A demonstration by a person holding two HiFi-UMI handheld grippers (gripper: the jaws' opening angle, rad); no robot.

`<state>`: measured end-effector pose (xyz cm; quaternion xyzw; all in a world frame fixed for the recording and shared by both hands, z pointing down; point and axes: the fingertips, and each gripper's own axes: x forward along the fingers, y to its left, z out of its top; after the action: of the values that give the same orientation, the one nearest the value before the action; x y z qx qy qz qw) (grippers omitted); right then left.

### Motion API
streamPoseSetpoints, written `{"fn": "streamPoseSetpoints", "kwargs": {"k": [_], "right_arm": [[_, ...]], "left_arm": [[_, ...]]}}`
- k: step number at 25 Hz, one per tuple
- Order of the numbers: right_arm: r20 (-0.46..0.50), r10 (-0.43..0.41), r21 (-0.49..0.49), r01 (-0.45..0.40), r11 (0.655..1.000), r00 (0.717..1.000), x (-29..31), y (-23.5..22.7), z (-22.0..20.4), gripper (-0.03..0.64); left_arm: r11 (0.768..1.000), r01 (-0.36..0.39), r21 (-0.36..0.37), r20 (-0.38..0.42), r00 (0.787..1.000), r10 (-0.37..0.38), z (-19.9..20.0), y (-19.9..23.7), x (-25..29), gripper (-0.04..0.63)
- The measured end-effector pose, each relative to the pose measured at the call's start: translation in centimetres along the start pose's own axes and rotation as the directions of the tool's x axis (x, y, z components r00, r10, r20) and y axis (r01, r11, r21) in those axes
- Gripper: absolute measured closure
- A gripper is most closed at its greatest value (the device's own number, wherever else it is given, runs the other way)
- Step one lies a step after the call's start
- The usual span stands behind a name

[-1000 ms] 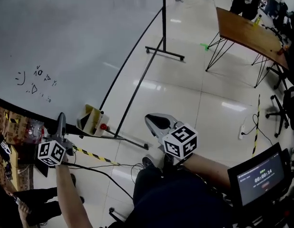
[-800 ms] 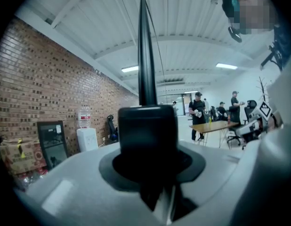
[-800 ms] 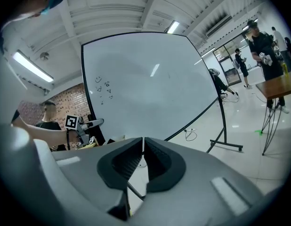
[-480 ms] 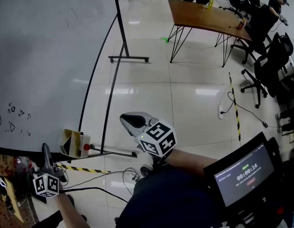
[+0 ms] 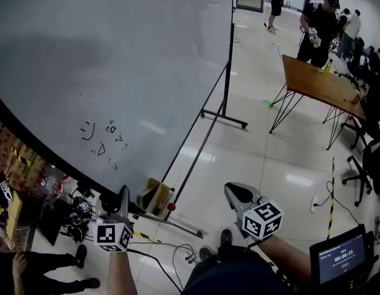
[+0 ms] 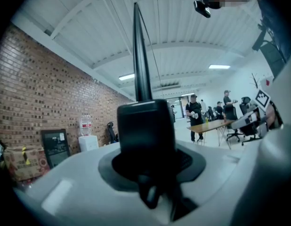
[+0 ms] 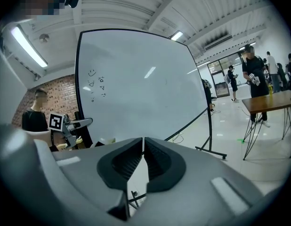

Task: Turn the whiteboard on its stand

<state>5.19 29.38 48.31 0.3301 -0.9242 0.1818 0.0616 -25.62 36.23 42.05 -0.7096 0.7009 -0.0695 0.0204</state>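
The big whiteboard [image 5: 116, 60] fills the left of the head view, with small scribbles low on its face. My left gripper [image 5: 123, 194] is at its lower black frame. In the left gripper view the board's edge [image 6: 138, 55] rises as a thin black blade from between the jaws of the left gripper [image 6: 145, 126]. Those jaws have just opened slightly, with the frame still clamped between them. My right gripper [image 5: 236, 192] hangs free over the floor, jaws together on nothing. The right gripper view looks past the right gripper [image 7: 143, 147] at the whiteboard [image 7: 145, 84] and the left gripper [image 7: 82, 122].
The stand's post [image 5: 230, 54] and foot bar [image 5: 224, 118] are at the board's far side. A pen tray [image 5: 154, 196] hangs low near my left gripper. Cables [image 5: 171, 251] lie on the floor. A wooden table [image 5: 319, 85], chairs and several people are at the right, and a screen [image 5: 340, 263] at the bottom right.
The head view has swung, so the board now fills more of the picture. My left gripper stays on the board's lower frame. My right gripper has risen a little, still shut.
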Motion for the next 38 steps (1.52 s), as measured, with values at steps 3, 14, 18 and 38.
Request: {"fn": "streamPoseSetpoints", "kwargs": {"k": [3,14,18,38], "right_arm": [[0.000,0.003,-0.018,-0.003,1.000,1.000,0.0,0.7,0.1,0.598],[0.069,0.011,-0.106,-0.004,0.994,0.998,-2.4,0.1,3.7,0.598],[0.084,0.011,-0.099,-0.002,0.995,0.996,-3.4,-0.9,4.3,0.598],[0.112,0.000,-0.095,0.011,0.995,0.994,-5.2,-3.1,4.1,0.600]], "left_arm": [[1.000,-0.006,0.011,-0.004,1.000,0.006,-0.5,0.0,0.3,0.416],[0.968,-0.208,-0.140,0.094,0.970,0.222,2.9,2.1,-5.7,0.324],[0.962,-0.239,-0.128,0.091,0.964,0.252,4.3,-0.5,-9.0,0.407],[0.940,0.193,-0.281,-0.044,0.976,-0.213,0.8,-20.3,-4.8,0.411]]}}
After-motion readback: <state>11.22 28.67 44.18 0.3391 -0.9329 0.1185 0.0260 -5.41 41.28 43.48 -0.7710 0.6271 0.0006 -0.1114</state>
